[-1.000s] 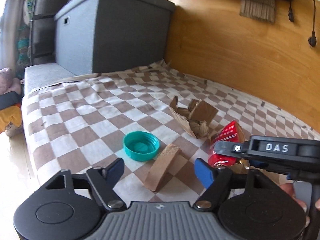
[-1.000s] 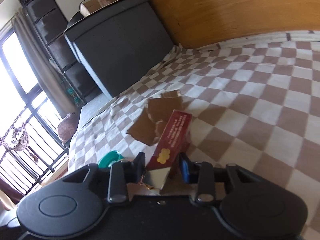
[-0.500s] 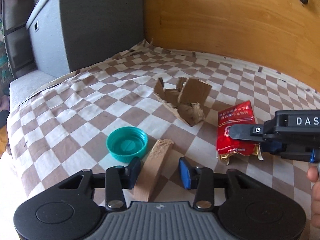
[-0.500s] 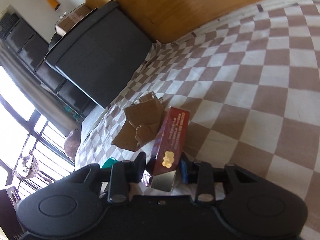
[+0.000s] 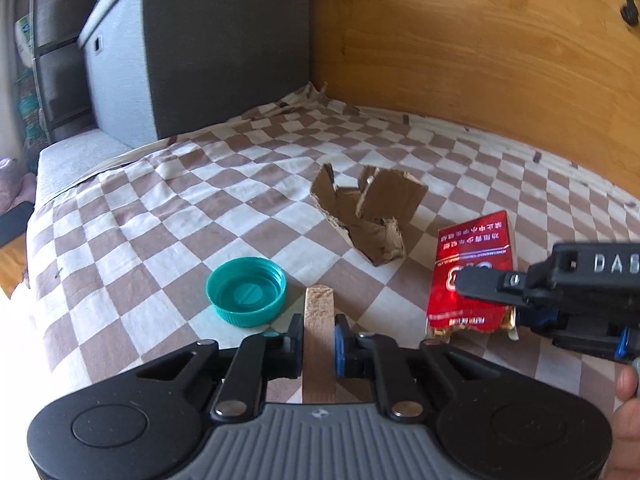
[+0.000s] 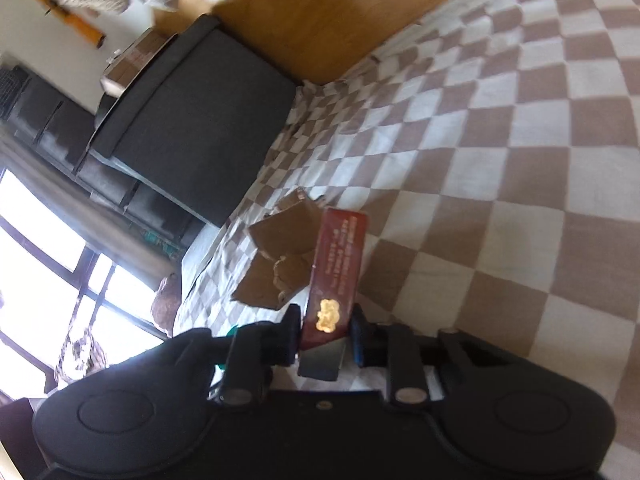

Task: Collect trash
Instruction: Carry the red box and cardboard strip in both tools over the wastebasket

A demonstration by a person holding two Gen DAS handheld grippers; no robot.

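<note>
My left gripper (image 5: 319,332) is shut on a narrow brown cardboard piece (image 5: 319,306) that stands on edge between its pads. A teal bottle cap (image 5: 246,297) lies upside down just left of it. Farther back sits a torn cardboard scrap (image 5: 368,216). A red foil packet (image 5: 472,276) lies to the right on the checkered sheet (image 5: 160,220). In the right wrist view my right gripper (image 6: 326,332) has the red packet (image 6: 336,272) between its closing jaws, and both pads touch the packet's sides.
A dark grey storage box (image 5: 200,48) stands at the bed's far corner against a wooden panel (image 5: 480,60). The bed's edge drops off at the left. A window (image 6: 40,280) shows in the right wrist view. A person's fingers (image 5: 628,384) hold the right gripper.
The left jaws have closed from wide open onto the cardboard piece after sliding around it. The right gripper has rolled and its jaws have narrowed on the red packet.
</note>
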